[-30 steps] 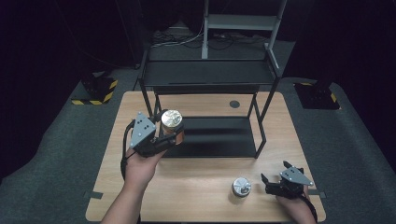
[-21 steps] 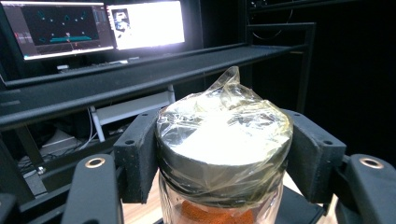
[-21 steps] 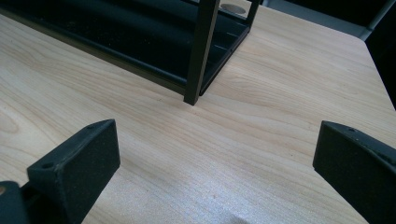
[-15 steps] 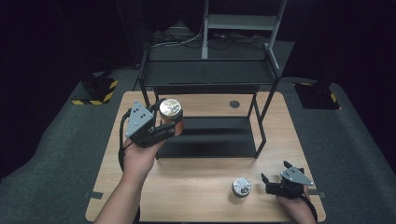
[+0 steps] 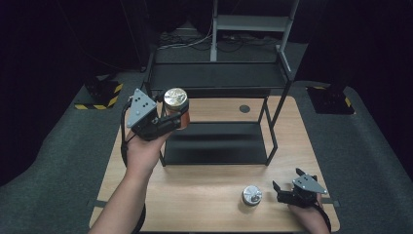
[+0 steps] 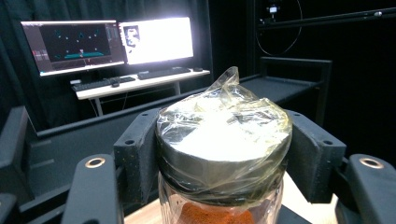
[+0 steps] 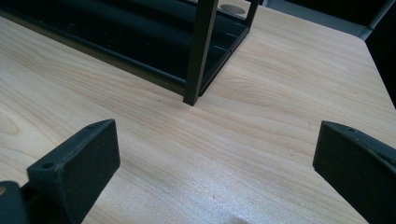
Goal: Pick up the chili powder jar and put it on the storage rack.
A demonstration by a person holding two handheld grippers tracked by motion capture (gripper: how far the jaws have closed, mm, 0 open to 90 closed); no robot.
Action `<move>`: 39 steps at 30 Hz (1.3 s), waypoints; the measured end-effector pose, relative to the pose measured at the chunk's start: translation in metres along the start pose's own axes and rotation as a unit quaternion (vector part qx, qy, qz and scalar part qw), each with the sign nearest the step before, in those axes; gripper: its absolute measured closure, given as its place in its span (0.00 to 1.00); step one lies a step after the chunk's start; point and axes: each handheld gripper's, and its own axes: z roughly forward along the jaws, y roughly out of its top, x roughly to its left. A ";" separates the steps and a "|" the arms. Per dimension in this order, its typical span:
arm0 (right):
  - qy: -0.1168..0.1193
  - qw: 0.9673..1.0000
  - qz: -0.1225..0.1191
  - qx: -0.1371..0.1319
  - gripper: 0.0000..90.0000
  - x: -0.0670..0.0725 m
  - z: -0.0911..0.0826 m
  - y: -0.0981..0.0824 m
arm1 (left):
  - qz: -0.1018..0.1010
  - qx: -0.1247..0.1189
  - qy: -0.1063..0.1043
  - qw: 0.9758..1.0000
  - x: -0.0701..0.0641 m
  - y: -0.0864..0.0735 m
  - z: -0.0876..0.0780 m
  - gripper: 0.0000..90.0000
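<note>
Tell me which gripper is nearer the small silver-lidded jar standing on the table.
Right. The right gripper rests open on the table just beside the small jar; the left gripper is far off, raised by the rack, clamping another jar.

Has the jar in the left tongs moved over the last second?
Yes. The jar has gone up the high view, from beside the lower tier of the black rack to near its top shelf's left corner.

Light wooden table (image 5: 204, 195) with black metal shelf rack (image 5: 216, 141) and small silver-lidded jar (image 5: 252, 195).
</note>
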 end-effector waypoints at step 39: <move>-0.001 1.000 0.009 -0.007 0.00 -0.002 -0.001 -0.003 | 0.011 -0.021 0.017 1.000 0.005 0.050 0.039 0.38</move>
